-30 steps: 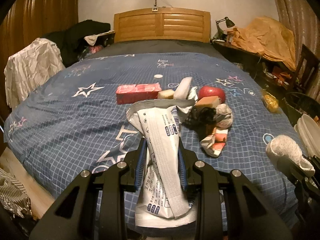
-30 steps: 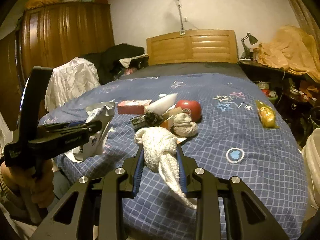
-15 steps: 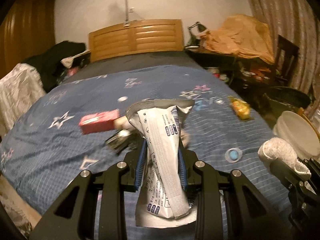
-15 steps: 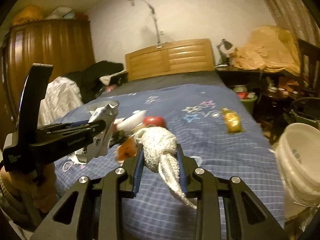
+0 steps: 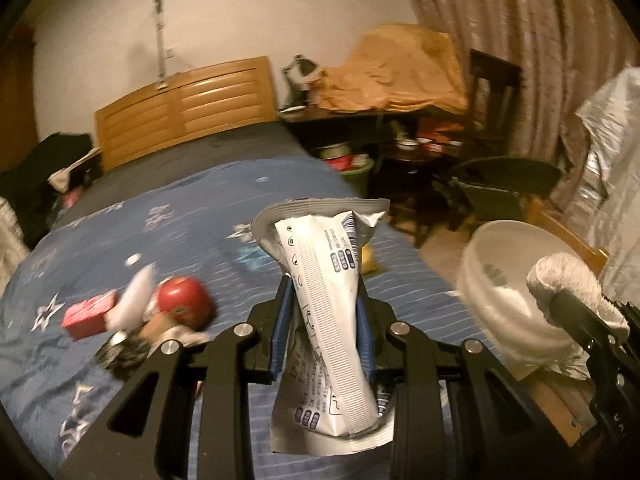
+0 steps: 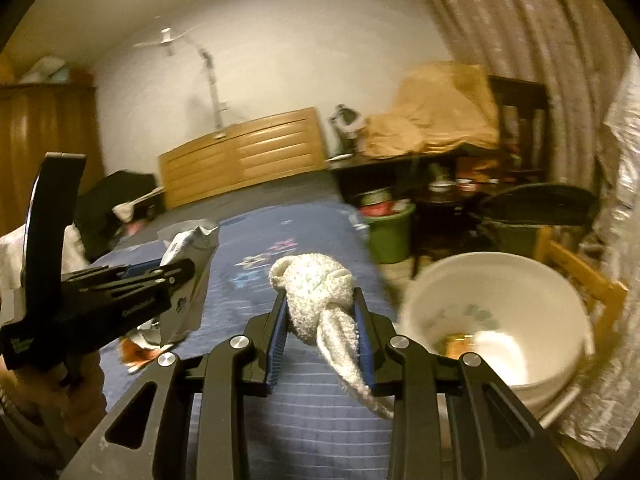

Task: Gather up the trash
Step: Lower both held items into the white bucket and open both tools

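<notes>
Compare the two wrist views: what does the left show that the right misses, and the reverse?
Only the left shows the apple and red box on the bed. Only the right shows the bucket's inside bottom, with something orange and white in it, and the left tool from the side. Both share the bed, white bucket, wrapper in the left tool, and white cloth in the right tool.

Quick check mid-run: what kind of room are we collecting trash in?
A cluttered home bedroom, most likely: a bed with a blue star-print cover, a slatted wooden headboard against the wall, and a curtain beside a piled-up side table.
</notes>
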`<state>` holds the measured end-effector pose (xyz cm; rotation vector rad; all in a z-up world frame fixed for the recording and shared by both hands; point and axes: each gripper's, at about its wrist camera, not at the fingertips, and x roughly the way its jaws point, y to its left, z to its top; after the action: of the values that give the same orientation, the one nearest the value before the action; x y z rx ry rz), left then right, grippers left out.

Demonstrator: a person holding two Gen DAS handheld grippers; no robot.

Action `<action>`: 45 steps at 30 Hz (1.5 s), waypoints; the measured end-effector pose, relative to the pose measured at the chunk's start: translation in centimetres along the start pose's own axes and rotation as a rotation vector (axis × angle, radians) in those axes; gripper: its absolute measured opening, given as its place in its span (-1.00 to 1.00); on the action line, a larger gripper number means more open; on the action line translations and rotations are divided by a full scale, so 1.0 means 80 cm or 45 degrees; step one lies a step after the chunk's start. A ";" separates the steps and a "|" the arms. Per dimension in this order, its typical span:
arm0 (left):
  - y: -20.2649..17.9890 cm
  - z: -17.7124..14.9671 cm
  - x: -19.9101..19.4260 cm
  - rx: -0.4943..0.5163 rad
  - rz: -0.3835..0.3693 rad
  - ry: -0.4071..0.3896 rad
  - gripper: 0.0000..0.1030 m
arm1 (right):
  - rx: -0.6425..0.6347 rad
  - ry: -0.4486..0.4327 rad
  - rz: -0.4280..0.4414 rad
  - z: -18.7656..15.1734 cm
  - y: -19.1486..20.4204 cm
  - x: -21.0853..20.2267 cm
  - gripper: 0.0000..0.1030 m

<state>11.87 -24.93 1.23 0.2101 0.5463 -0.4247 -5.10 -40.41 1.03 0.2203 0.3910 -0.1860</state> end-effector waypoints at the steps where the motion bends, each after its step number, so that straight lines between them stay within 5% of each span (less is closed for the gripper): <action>1: -0.015 0.003 0.005 0.025 -0.019 -0.005 -0.46 | 0.011 -0.004 -0.022 0.001 -0.012 -0.003 -0.38; 22: -0.225 0.034 0.078 0.306 -0.302 0.021 -0.45 | 0.149 -0.028 -0.416 0.018 -0.258 -0.031 -0.38; 45: -0.252 0.029 0.124 0.360 -0.351 0.129 -0.45 | 0.154 0.023 -0.394 0.028 -0.262 -0.003 -0.37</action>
<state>11.63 -46.93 -3.81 0.4322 0.6167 -0.7635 -9.14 -61.06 -0.55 0.2798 0.4315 -0.5134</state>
